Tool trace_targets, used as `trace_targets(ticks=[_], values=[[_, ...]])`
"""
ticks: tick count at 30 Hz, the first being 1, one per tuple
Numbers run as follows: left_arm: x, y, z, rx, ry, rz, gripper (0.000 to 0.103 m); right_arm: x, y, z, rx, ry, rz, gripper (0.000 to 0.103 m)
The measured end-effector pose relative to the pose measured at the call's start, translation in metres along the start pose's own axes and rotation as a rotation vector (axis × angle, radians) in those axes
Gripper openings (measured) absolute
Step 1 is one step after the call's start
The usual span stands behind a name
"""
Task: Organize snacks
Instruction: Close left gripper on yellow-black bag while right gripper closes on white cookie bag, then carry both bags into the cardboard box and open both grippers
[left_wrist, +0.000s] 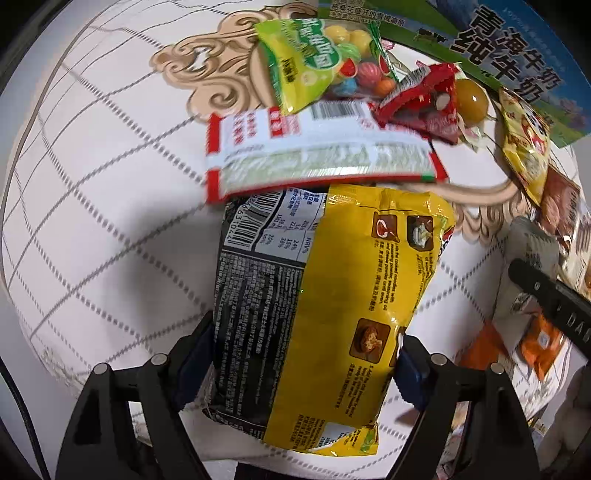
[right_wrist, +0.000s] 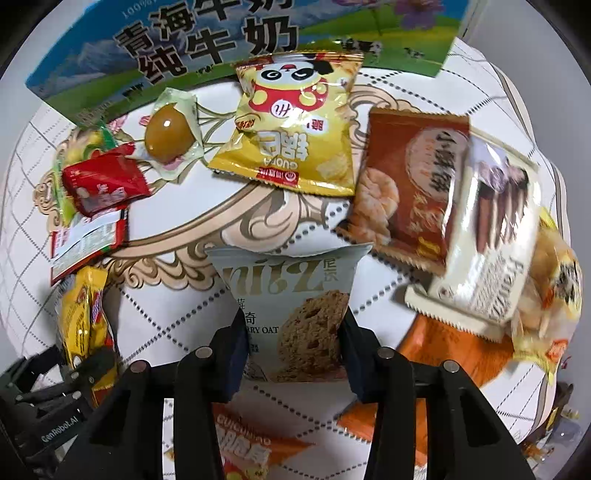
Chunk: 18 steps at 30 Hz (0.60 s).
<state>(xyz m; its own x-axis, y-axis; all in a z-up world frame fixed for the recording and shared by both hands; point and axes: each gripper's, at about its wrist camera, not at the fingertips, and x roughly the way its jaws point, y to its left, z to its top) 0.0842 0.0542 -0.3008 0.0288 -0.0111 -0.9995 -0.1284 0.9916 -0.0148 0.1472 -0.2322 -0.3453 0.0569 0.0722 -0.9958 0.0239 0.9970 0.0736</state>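
Cookie pack: pale oat-cookie packet (right_wrist: 295, 306), sitting pretty much dead centre of the quilted cloth (right_wrist: 177, 306), a bit below the milk carton (right_wrist: 166, 44).
Right gripper: right gripper (right_wrist: 291, 354) is clamped onto the cookie pack's lower half, pads squeezing both sides.
Noodle bag: yellow-and-black noodle bag (left_wrist: 317, 306) is off to the left of the cookie pack.
Left gripper: left gripper (left_wrist: 304, 360) grips the noodle bag across its width.
Neighbours: panda chip bag (right_wrist: 295, 122) lies between the carton and the cookie pack; brown cracker pack (right_wrist: 406, 188) is to the right.
Tip: I'd lift straight up, easy on the squeeze so cookies don't crumble, and keep clear of the orange packet (right_wrist: 443, 354) just beside it.
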Motion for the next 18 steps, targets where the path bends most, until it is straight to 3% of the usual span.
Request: trace_targets(ticks=[4,10,14,18], values=[[-0.009,0.012,-0.028,0.002,-0.001,-0.007,0.083,0.007,-0.018,-0.002,0.022,-0.014,0.022,0.046],[-0.058,0.016,-0.051,0.025,-0.086,-0.057,0.083,-0.036,-0.017,-0.005,0.064,-0.078,0.101,0.046],[-0.108,0.009,-0.045,0.031,-0.172,-0.112,0.083,-0.075,-0.008,-0.007,0.05,-0.157,0.149,0.046],[-0.165,-0.007,-0.013,0.05,-0.249,-0.175,0.083,-0.136,0.001,-0.016,0.055,-0.236,0.214,0.046]])
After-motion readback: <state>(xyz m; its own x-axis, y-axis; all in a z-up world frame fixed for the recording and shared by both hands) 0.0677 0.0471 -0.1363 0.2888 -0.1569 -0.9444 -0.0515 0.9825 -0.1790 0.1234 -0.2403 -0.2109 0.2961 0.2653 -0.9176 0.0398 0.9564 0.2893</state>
